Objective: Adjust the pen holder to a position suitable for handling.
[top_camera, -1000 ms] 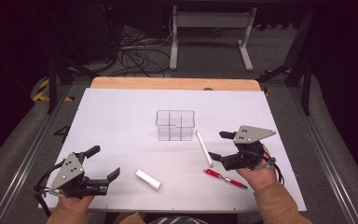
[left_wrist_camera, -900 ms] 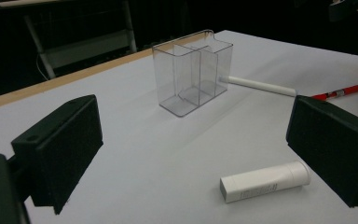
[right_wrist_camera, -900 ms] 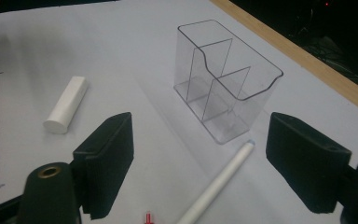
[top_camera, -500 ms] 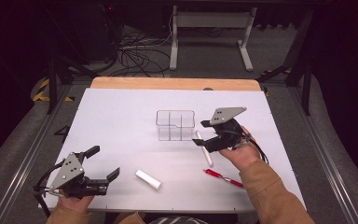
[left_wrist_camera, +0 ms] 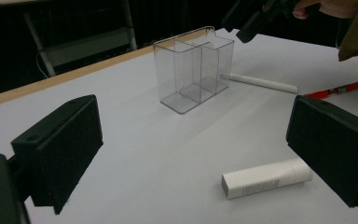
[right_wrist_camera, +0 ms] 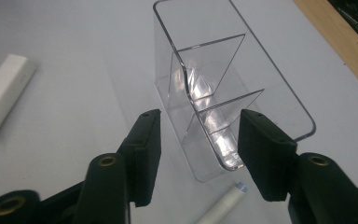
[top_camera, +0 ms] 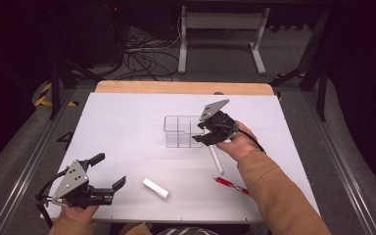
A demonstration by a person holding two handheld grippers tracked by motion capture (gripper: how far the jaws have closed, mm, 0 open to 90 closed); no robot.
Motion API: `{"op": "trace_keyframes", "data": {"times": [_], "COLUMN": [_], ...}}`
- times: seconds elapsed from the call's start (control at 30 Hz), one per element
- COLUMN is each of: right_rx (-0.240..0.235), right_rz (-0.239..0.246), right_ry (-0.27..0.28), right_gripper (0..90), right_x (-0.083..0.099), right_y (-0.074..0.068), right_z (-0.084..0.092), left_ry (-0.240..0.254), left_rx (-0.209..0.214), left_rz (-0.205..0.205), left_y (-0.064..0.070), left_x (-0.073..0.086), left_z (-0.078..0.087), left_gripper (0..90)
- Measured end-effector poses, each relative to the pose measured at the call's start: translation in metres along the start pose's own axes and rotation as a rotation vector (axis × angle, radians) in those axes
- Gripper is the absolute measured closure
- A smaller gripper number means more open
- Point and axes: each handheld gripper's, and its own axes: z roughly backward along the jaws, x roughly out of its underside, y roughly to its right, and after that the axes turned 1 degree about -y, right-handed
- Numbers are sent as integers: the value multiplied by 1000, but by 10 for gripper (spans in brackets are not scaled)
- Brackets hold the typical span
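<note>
A clear plastic organizer [top_camera: 181, 131] with several compartments stands mid-table. My right gripper [top_camera: 199, 135] hovers at its right end, and its jaws have just been closing. In the right gripper view the organizer's [right_wrist_camera: 223, 65] near end sits between the half-open jaws of that gripper [right_wrist_camera: 198, 154], with no pad clearly pressing on it. My left gripper [top_camera: 110, 170] rests open and empty at the front left. Between its jaws [left_wrist_camera: 191, 154], farther off, I see the organizer [left_wrist_camera: 193, 70] and a white tube [left_wrist_camera: 265, 177].
A white tube [top_camera: 155, 188] lies near the front middle. A thin white stick [top_camera: 216, 159] lies just right of the organizer, under my right hand. A red pen [top_camera: 231, 185] lies beyond it toward the front right. Table legs and cables sit past the wooden far edge [top_camera: 183, 87].
My right gripper has travelled left and away from the red pen to the organizer's right end, and its jaws have narrowed. The left gripper has stayed put.
</note>
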Motion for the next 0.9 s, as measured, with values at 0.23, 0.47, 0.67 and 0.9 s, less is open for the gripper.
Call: {"op": "trace_keyframes", "data": {"times": [0.23,0.47,0.67,0.9], "right_rx": [25,9,-5,-38], "right_rz": [74,129,113,123], "right_ry": [-92,-150,-171,-215], "right_gripper": [583,614,629,695], "right_x": [-9,-17,-16,-13], "right_y": [3,7,10,11], "right_z": [-21,-29,-35,-45], "left_ry": [1,1,2,1], "left_rx": [0,0,-1,-1], "left_rz": [2,2,3,4], "left_y": [-1,-1,-1,-1], "left_x": [0,1,1,1], "left_z": [0,1,1,0], "left_gripper": [43,43,43,42]}}
